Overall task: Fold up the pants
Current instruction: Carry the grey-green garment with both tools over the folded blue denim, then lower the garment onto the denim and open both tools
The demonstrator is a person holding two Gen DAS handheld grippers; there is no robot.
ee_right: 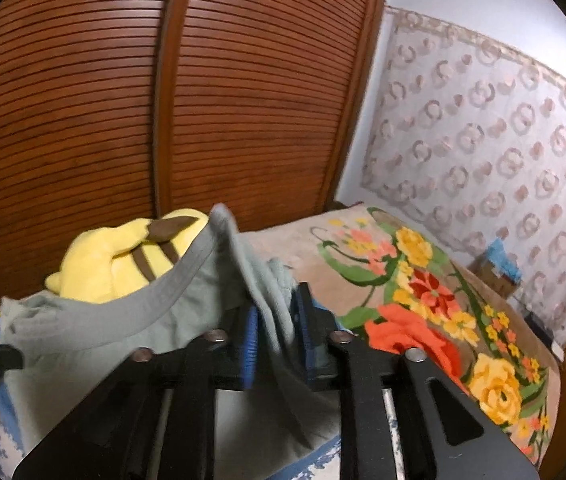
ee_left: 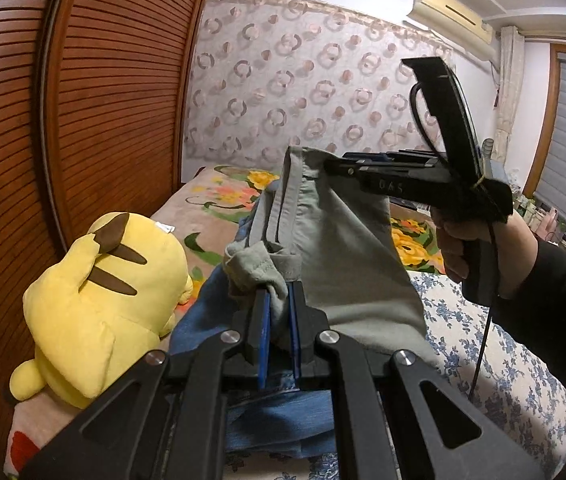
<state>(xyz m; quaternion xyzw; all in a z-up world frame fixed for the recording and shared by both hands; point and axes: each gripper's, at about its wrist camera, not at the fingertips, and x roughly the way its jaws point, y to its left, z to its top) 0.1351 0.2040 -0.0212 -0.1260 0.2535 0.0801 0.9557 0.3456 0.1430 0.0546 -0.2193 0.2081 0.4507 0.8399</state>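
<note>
Grey-green cotton pants (ee_left: 347,248) stretched between both tools: pinched in left gripper (ee_left: 279,312); draped loosely between parted pads of right gripper (ee_right: 277,336), above blue floral bedsheet (ee_left: 495,364).

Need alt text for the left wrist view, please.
The left gripper pinches a bunched edge of the grey pants above the bed, while the right gripper reaches the pants' upper edge. A yellow plush toy lies at left.
</note>
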